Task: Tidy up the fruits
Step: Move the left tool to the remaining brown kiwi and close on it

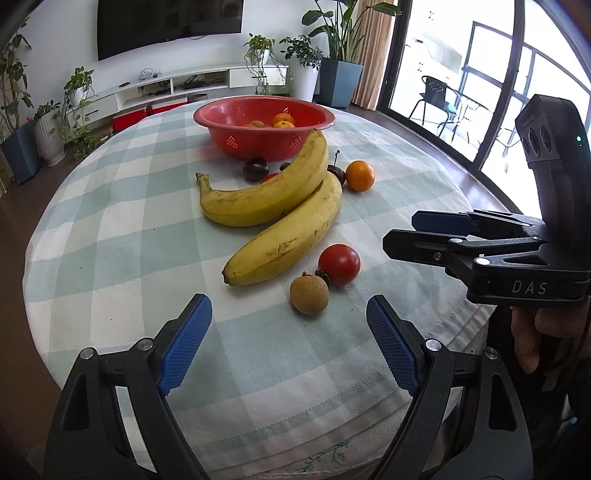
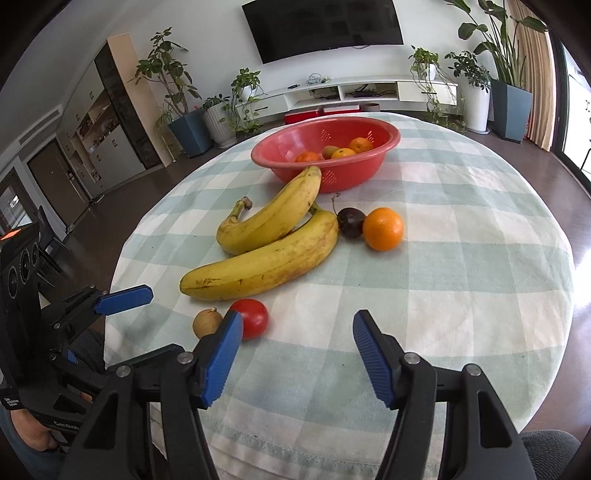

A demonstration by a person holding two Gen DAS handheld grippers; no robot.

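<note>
**Bright living room behind a round table**

A checked cloth (image 1: 110, 229) covers the table (image 2: 480, 435). Beyond its far edge, a dark TV (image 2: 325, 26) hangs on a white wall (image 1: 55, 48) above a low white console (image 2: 369, 92). Potted plants (image 1: 340, 48) line the wall. Dark wood floor (image 2: 122, 206) surrounds the table. Daylight enters through glass doors (image 1: 461, 74) beside a tan curtain (image 1: 376, 55); a cabinet (image 2: 118, 103) stands at the left.

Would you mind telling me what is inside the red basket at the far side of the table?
Inside the red basket, three oranges and one brownish-green fruit show above the rim. The near wall hides the basket's floor, so anything lying lower cannot be seen.
</note>
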